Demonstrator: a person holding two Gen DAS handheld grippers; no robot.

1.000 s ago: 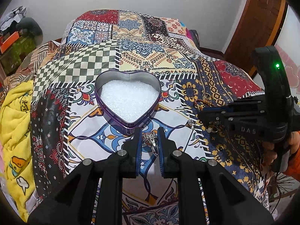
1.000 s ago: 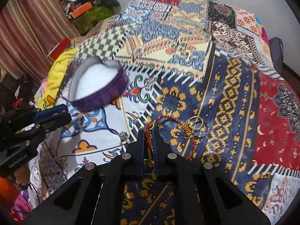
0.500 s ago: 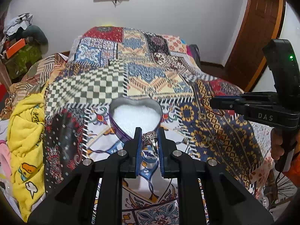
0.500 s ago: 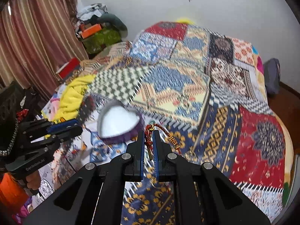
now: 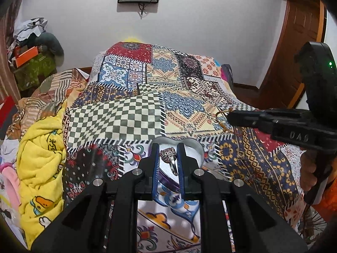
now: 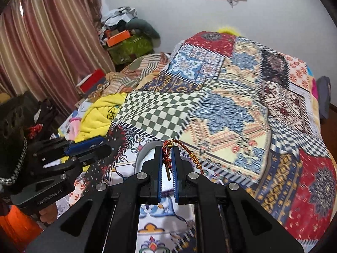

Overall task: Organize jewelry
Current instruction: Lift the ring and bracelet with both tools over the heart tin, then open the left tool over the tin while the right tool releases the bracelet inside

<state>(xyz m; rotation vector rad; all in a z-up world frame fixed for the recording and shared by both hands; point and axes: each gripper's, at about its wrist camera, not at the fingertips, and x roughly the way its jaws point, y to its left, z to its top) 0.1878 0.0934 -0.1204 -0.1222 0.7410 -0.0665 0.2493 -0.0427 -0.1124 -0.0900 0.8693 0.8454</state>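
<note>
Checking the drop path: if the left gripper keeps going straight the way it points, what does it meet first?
Probably the heart-shaped tin, just beyond the left gripper and its ring; depth unclear.

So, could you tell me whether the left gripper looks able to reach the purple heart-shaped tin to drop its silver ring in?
Probably yes: the left gripper, shut on the silver ring, hangs just before the purple heart-shaped tin, with nothing between.

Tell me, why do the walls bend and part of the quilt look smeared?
Both views are fisheye, so the door frame and curtains bow outward. In the right wrist view the quilt is motion-blurred, while the bracelet stays sharp. The left wrist view is crisp, ring included.
</note>
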